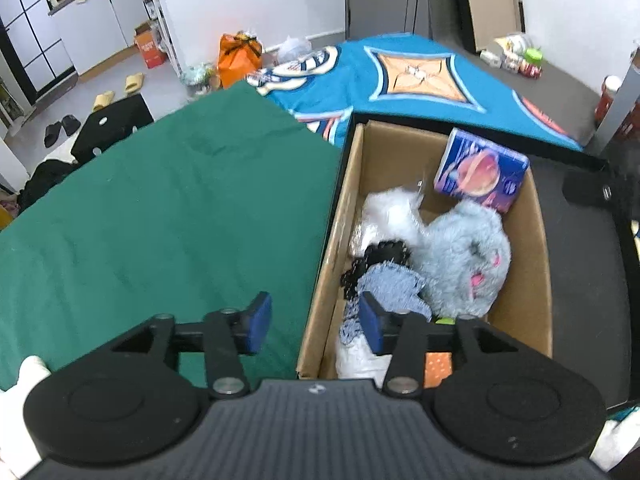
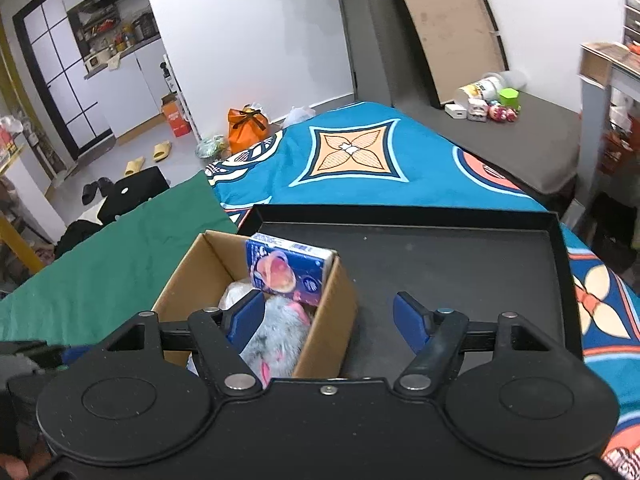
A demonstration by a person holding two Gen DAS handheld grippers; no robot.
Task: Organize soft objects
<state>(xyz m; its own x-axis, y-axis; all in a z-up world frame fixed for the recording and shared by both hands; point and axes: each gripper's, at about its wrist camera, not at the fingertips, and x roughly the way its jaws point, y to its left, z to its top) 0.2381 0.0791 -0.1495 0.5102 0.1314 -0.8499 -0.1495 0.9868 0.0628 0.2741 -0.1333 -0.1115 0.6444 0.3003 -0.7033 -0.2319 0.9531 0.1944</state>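
Near the end, by the look of things: cardboard box [image 1: 520, 280] already packed with soft items, standing in the black tray [image 2: 460, 264] at its left end. Inside, a grey plush toy [image 1: 464, 256] with pink details against the right wall, something white and fluffy [image 1: 394, 212] behind it, a blue knitted cloth [image 1: 394, 286] over a black lacy piece [image 1: 384, 254], and a purple tissue pack [image 1: 480, 168] propped tilted in the far corner. Nearer the front, a white bundle and a patch of orange, both partly hidden by the gripper body. Left gripper [image 1: 316, 326] spread wide and empty, straddling the box's left wall, one pad over the green cloth [image 1: 160, 208], the other just above the knitted cloth. Right gripper [image 2: 330, 318] likewise wide and empty, hovering above the box's right wall and the bare tray floor. No loose soft items visible on green cloth, tray or patterned blue blanket [image 2: 360, 160]. Left to do, probably: little beyond tidying or pressing the contents down; anything outside these views, impossible to tell.
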